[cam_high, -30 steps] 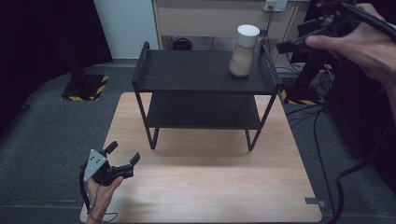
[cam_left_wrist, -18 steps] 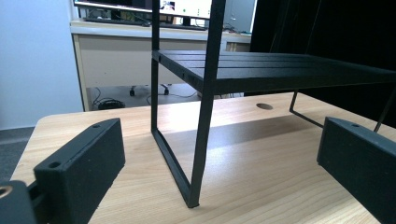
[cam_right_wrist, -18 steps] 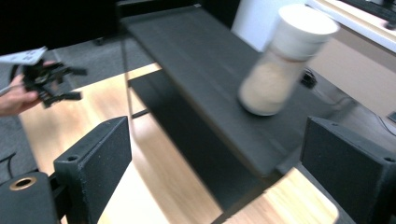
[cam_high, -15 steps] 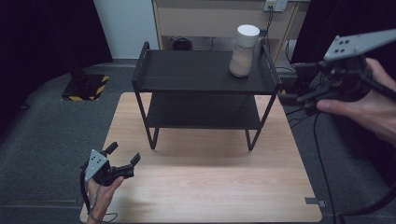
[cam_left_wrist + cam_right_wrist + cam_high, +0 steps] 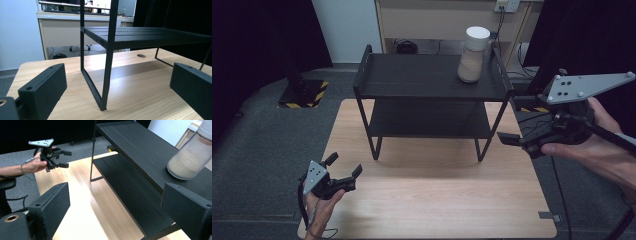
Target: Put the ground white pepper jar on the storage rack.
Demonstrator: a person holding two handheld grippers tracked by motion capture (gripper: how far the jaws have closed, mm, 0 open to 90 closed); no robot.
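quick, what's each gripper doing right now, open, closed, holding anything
Left gripper: open, holding nothing, low over the table's near left corner.
Right gripper: open, holding nothing, in the air by the black shelf rack's right end.

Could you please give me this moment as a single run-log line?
left gripper: open, low over table corner | right gripper: open, empty, beside rack | jar: upright on rack's top shelf, untouched

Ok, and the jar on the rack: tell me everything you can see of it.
The jar is a clear cylinder with a white lid, filled most of the way with pale beige powder. It stands upright at the right end of the black rack's top shelf, near the back rail. Neither gripper touches it.
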